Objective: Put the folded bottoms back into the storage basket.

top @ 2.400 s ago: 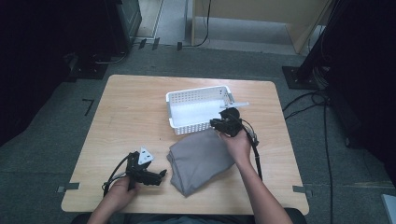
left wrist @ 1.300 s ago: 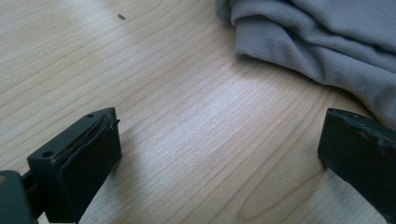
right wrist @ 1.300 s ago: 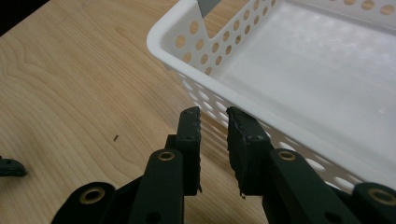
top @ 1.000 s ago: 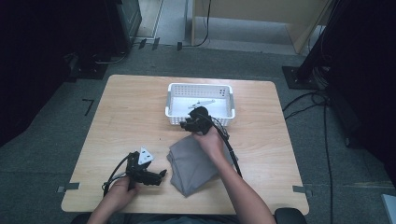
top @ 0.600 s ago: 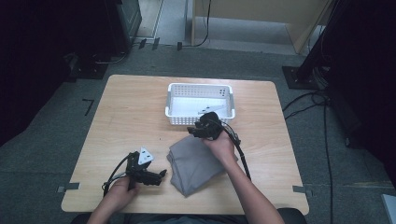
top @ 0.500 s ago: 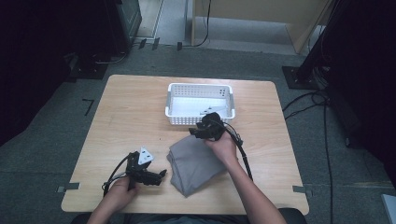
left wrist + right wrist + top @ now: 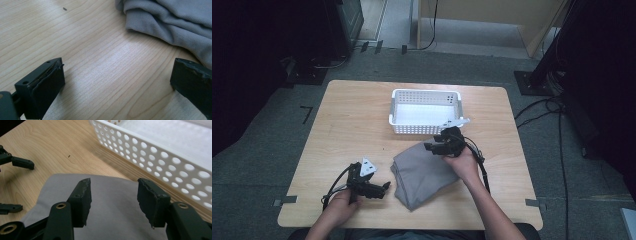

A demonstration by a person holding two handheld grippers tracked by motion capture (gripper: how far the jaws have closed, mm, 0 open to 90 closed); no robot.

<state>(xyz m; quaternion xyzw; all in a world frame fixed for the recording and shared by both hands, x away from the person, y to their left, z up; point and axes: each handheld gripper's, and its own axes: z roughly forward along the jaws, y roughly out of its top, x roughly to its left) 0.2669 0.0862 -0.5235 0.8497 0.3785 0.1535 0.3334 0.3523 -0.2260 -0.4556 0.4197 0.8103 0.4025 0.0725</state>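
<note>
Here the wooden worktop (image 7: pixel 347 125) takes up the centre of the high view, its far edge toward the top of the frame. A folded grey cloth (image 7: pixel 424 172) lies flat on it, lower centre, with one corner pointing toward the bottom edge. A white perforated basket (image 7: pixel 402 117) sits just above the cloth, close to its upper edge but apart from it; nothing shows on the pale floor of the basket.

The right tool (image 7: pixel 432 147) hangs over the upper right corner of the cloth, held by a hand that enters from the bottom of the frame. In the right gripper view the right tool (image 7: pixel 113 201) has its jaws about half apart with only flat cloth (image 7: pixel 110 217) showing below and between them; the pads press on nothing. These jaws have just been opening. The basket wall (image 7: pixel 160 162) runs across the upper right of that view.

The left tool (image 7: pixel 384 187) rests at the lower left of the worktop, just left of the cloth and not touching it. In the left gripper view the left tool (image 7: pixel 117 85) stands wide open over bare wood, nothing between the jaws, and the cloth's rolled fold (image 7: pixel 175 22) lies at upper right.
</note>
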